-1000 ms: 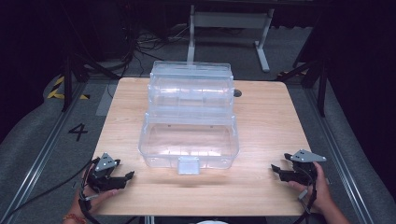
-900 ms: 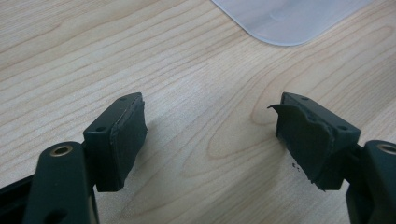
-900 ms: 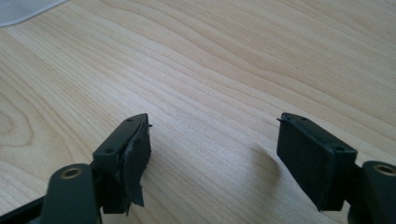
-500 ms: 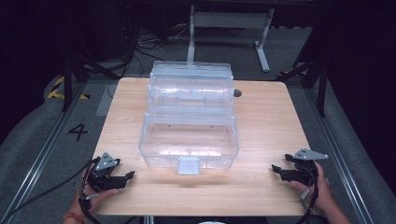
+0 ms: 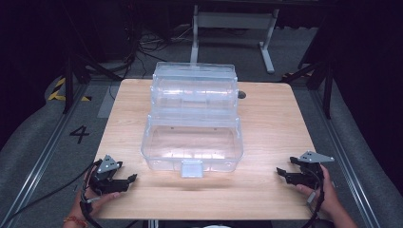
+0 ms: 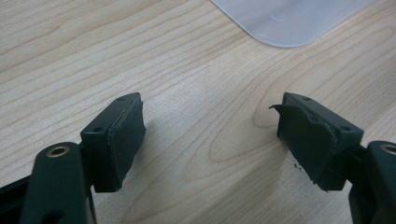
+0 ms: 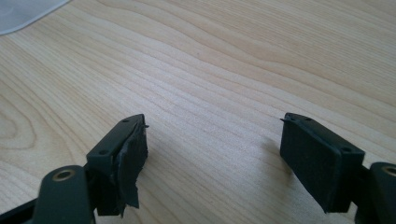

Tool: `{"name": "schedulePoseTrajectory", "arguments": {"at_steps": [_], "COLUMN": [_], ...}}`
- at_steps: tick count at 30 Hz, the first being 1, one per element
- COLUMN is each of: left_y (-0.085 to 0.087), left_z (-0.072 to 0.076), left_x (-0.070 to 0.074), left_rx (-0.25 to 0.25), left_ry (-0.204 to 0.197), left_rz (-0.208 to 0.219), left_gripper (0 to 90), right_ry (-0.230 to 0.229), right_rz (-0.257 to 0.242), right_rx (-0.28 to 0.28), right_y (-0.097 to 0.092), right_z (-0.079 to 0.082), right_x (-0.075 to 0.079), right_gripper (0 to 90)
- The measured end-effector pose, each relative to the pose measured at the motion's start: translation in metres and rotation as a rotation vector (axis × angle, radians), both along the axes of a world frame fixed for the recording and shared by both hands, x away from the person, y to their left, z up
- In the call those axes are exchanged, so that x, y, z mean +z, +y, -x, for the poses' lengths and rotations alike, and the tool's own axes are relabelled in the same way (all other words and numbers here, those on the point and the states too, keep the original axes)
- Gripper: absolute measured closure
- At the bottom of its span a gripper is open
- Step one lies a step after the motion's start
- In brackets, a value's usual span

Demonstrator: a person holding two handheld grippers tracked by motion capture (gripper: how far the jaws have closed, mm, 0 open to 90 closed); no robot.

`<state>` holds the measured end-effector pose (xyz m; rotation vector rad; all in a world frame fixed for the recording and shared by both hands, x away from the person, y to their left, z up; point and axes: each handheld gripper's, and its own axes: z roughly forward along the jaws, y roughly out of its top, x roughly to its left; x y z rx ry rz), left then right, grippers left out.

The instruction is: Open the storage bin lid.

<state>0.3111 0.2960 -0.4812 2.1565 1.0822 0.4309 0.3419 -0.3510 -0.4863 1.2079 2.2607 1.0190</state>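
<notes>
A: Right, you've got both grippers parked at the near corners of the table [image 5: 266, 118], and the clear box [image 5: 192, 130] sits mid-table, well apart from each.

B: And your fingers?

A: Left gripper [image 5: 124, 181] has its fingers spread wide over bare wood, nothing between them. Right gripper [image 5: 284, 172], same story: wide, empty.

B: Where might it go wrong?

A: Look at your pads. The left gripper's far pad [image 6: 306, 142] is torn and ragged at the edge, and one right pad [image 7: 130, 161] is peeling too. On smooth plastic, I'd judge that means a weak hold, so the box could slip.

B: Anything else?

A: The latch [image 5: 192, 167] on the front is small. Come in off-centre and you'd likely shove the whole box across the table instead.
</notes>
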Motion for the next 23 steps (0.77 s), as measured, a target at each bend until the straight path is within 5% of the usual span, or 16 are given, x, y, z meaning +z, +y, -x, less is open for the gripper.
{"name": "schedulePoseTrajectory", "arguments": {"at_steps": [23], "left_y": [-0.0003], "left_z": [0.0], "left_x": [0.0], "left_rx": [0.003], "left_ry": [0.004], "left_rz": [0.002], "left_gripper": [23.5], "right_ry": [0.0], "right_rz": [0.0], "right_rx": [0.0], "right_y": [0.0], "right_z": [0.0], "right_x": [0.0], "right_gripper": [23.5]}}
